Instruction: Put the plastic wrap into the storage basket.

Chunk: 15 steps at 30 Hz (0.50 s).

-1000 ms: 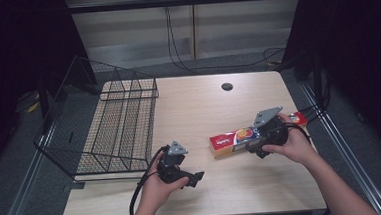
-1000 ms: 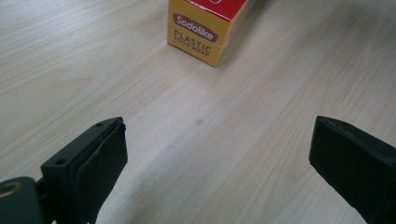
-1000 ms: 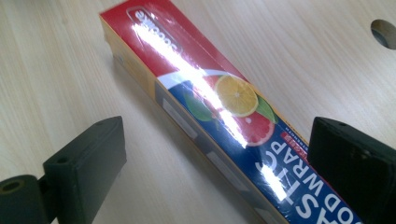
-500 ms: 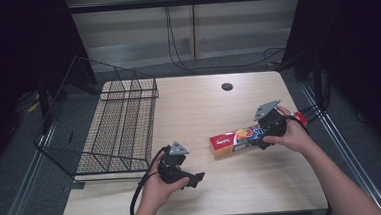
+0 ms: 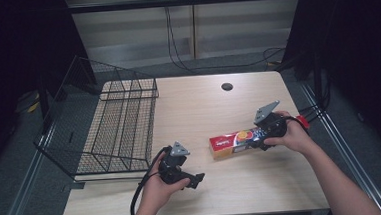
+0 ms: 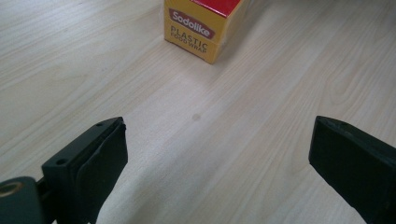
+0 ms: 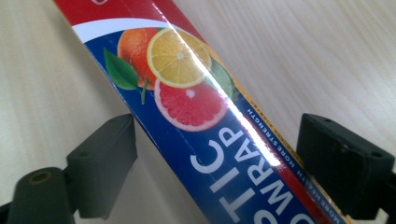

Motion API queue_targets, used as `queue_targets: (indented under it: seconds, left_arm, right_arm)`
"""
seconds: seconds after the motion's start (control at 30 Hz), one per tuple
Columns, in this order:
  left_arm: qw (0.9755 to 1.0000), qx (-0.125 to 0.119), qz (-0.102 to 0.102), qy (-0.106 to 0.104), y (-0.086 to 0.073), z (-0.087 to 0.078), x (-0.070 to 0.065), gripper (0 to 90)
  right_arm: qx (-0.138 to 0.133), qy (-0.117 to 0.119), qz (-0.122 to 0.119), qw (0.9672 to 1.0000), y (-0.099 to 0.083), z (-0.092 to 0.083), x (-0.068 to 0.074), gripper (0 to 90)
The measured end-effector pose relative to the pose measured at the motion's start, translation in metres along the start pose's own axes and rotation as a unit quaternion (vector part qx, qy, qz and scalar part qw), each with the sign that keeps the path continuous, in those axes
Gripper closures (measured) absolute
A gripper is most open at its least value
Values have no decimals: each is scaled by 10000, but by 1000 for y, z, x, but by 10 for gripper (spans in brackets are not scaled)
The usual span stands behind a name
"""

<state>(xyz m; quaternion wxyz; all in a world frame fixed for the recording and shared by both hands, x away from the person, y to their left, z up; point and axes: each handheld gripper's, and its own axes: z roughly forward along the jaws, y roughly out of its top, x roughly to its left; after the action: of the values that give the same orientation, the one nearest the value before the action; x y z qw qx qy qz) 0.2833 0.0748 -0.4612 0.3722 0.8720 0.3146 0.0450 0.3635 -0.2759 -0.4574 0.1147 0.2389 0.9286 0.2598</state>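
A long plastic food wrap box (image 5: 233, 142), red, blue and yellow with citrus pictures, lies flat on the wooden table (image 5: 204, 111) right of centre. My right gripper (image 5: 258, 138) sits at the box's right end. In the right gripper view its jaws stand open on either side of the box (image 7: 196, 107), with a gap at the right jaw. My left gripper (image 5: 195, 180) rests low near the table's front edge, pointing right. Its jaws are wide open over bare wood, and the box's yellow end (image 6: 201, 25) lies ahead of them.
A black wire basket (image 5: 127, 96) stands on the table's left side and overhangs the left edge. A dark round hole (image 5: 227, 86) marks the back of the tabletop. The left gripper's cable (image 5: 139, 196) trails off the front edge.
The right hand has shifted slightly back and to the right at the box's end. The box and the left gripper stay about where they were.
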Motion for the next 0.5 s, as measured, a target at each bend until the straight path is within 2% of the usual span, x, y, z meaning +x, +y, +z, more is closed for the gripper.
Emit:
queue_targets:
  seconds: [0.1,0.13,0.17,0.2,0.23,0.27,0.3,0.33,0.43,0.5]
  left_arm:
    - [10000,35,39,-46,0,1,0,46]
    - [10000,47,40,-46,0,1,0,46]
    - [10000,52,32,-28,0,1,0,46]
    - [10000,59,41,-27,0,2,-1,46]
    - [10000,69,32,-47,0,2,-1,46]
    - [10000,39,8,-79,0,3,-1,46]
    - [9999,131,56,-42,0,3,-1,46]
    - [9999,98,34,-91,-1,4,-2,46]
    - [9998,178,63,-51,0,5,-2,46]
    - [9998,198,81,-58,0,5,-2,46]
  right_arm:
    - [-29,221,28,9997,-5,-1,5,190]
    - [-14,254,-32,9997,-6,-1,8,216]
    - [33,199,-133,9997,-6,-2,11,236]
    - [47,198,-122,9997,-7,-2,14,254]
    - [-18,163,-277,9995,-6,-2,15,272]
    - [1,121,-266,9996,-6,-3,18,283]
    - [-14,112,-324,9994,-6,-3,19,292]
    - [-13,122,-376,9992,-6,-3,20,304]
    - [-56,279,-450,9986,-8,-4,18,321]
    - [-48,316,-416,9986,-8,-4,17,321]
